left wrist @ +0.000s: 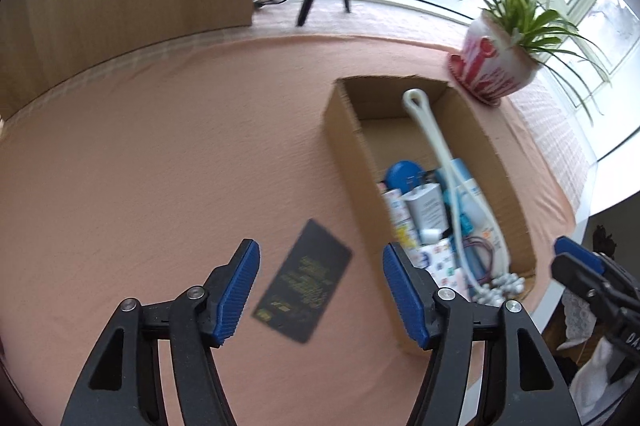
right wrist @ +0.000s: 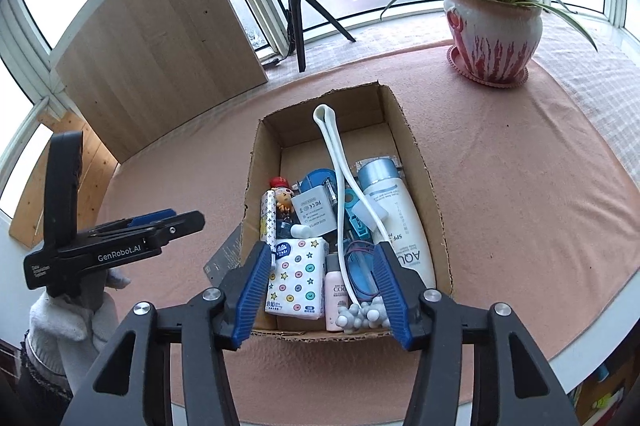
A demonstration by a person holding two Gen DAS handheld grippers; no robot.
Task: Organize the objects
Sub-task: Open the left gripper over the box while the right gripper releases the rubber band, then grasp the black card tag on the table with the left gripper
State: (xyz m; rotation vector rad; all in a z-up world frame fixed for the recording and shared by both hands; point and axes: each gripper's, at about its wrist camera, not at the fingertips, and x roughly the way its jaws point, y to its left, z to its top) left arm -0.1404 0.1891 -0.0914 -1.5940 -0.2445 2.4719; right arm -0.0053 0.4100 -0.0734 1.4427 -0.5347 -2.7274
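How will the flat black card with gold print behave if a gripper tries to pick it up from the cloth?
The flat black card with gold print lies flush on the pink cloth, so its edges are probably hard to catch. It looks thin, likely light, and may slide when pushed.

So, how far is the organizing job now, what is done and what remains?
Mostly done, it seems: the cardboard box already holds many things, among them a white bottle, a tissue pack and a charger. Nothing is in hand: the left tongs and right tongs are both open and empty. Left: the dark card lies on the pink cloth beside the box, in front of the left tongs.
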